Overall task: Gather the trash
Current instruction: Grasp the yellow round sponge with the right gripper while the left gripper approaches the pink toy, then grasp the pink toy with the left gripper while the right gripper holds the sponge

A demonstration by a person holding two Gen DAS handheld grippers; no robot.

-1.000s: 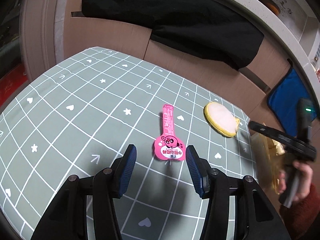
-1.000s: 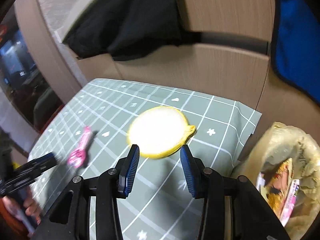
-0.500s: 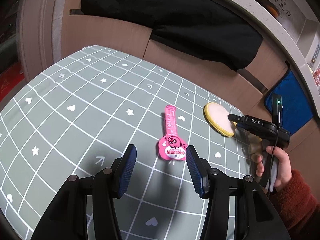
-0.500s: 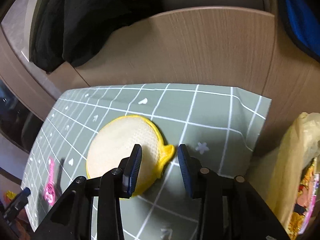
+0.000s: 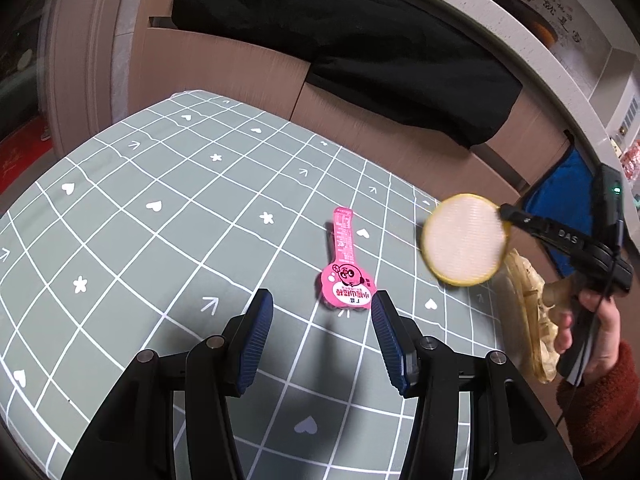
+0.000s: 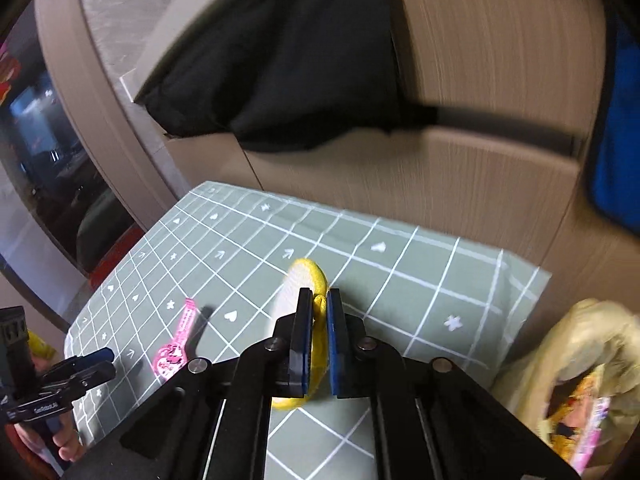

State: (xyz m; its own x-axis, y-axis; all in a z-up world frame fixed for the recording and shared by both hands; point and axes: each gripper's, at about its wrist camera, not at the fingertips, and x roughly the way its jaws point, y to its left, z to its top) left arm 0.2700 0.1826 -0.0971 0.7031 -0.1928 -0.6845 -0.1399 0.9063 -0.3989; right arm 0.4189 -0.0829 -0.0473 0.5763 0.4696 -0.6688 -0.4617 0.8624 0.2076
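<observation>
My right gripper is shut on the edge of a round yellow-rimmed white pad and holds it lifted off the green checked tablecloth; the pad also shows in the left wrist view, hanging in the air off the right gripper. A pink snack wrapper lies flat on the cloth just ahead of my left gripper, which is open and empty above the cloth. The wrapper also shows in the right wrist view.
A yellowish trash bag with wrappers inside hangs beside the table's right edge; it also shows in the left wrist view. A wooden bench with a black garment and a blue cloth stands behind the table.
My right gripper has shut on the yellow pad's edge and lifted it off the cloth. My left gripper has stayed open, hovering near the pink wrapper.
</observation>
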